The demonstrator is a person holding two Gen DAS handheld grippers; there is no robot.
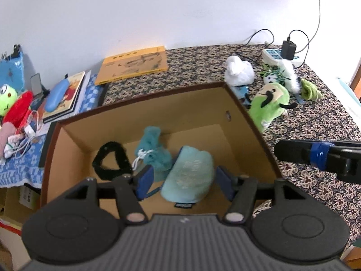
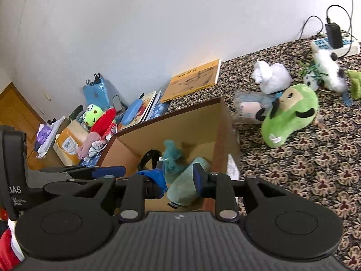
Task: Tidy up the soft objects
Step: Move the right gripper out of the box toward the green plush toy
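An open cardboard box (image 1: pixel 203 106) stands on the patterned table. Inside lie a light teal soft pouch (image 1: pixel 189 176), a darker teal fluffy pouch (image 1: pixel 153 153) and a black band (image 1: pixel 110 162). My left gripper (image 1: pixel 183 183) is open above the box, its pads on either side of the light teal pouch without touching it. My right gripper (image 2: pixel 178 180) is open and empty over the box's near right corner (image 2: pixel 216 135); it also shows in the left wrist view (image 1: pixel 315 155). On the table to the right lie a green plush (image 2: pixel 291 115), a white plush (image 2: pixel 270 76) and a panda plush (image 2: pixel 327 72).
A yellow book (image 1: pixel 135 64) lies behind the box. To the left are stacked books (image 1: pixel 65 97), a blue case, a frog plush (image 1: pixel 8 97), a red plush and cables. A power strip (image 1: pixel 279 56) with a charger sits at the back right. A small green cloth (image 1: pixel 309 90) lies nearby.
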